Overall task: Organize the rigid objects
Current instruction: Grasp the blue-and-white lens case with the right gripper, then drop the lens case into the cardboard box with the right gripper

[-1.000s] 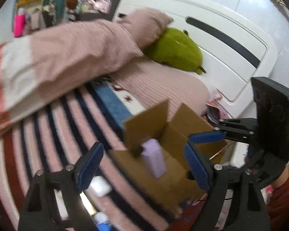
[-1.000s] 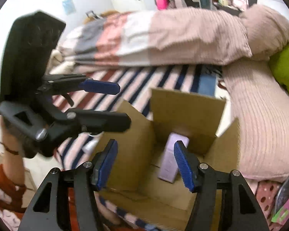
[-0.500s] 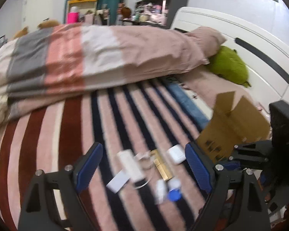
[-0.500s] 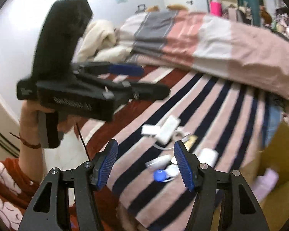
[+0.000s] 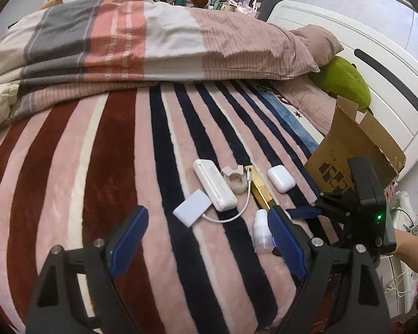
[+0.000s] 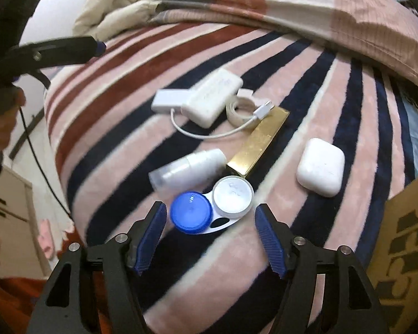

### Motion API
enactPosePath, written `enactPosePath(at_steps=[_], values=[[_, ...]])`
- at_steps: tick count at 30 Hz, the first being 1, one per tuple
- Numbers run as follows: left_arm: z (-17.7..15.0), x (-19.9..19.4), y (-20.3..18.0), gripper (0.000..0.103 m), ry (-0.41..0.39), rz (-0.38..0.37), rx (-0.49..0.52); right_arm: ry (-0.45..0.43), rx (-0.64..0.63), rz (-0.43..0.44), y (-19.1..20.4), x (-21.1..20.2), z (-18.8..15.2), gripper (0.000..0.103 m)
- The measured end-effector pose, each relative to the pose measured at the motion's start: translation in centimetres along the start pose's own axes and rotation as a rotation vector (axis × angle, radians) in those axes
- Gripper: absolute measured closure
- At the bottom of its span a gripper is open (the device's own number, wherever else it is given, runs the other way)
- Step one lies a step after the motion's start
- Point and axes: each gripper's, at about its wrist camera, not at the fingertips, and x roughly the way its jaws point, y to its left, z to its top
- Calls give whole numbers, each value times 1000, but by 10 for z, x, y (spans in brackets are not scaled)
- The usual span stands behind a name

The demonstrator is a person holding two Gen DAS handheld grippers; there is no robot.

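Note:
Small items lie on a striped blanket. In the right wrist view a contact lens case with a blue and a white lid lies just ahead of my open, empty right gripper. Behind it are a white bottle, a gold box, a white earbud case, a white power bank and an adapter with cable. My left gripper is open and empty, short of the power bank and earbud case. The right gripper's fingers show at right there.
An open cardboard box stands at the right, beside the white headboard. A folded duvet, a pillow and a green plush toy lie at the back. The bed edge drops off at the left in the right wrist view.
Both grippers have swung away from the cardboard box with the purple item and now face the small items on the blanket. The right one has come close to the lens case.

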Motion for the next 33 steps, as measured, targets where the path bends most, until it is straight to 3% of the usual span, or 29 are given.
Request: enactPosePath(at_steps=[6, 13, 19, 21, 24, 28, 33], values=[[1, 1, -12, 18, 19, -36, 25, -15, -24, -26, 6, -6, -1, 45], [22, -5, -59, 18, 50, -247, 100, -150, -73, -3, 31, -65, 17, 46], [57, -15, -104, 51, 42, -336, 167, -310, -92, -36, 34, -129, 41, 46], [72, -14, -122, 67, 43, -358, 191, -363, -110, -82, 28, -147, 42, 46], [90, -8, -151, 79, 56, -383, 240, -394, -96, -126, 13, -166, 38, 46], [110, 11, -198, 79, 89, -391, 314, -408, -47, -191, -20, -189, 26, 46], [132, 53, -255, 79, 174, -456, 370, -366, 99, -233, -77, -210, 4, 46]])
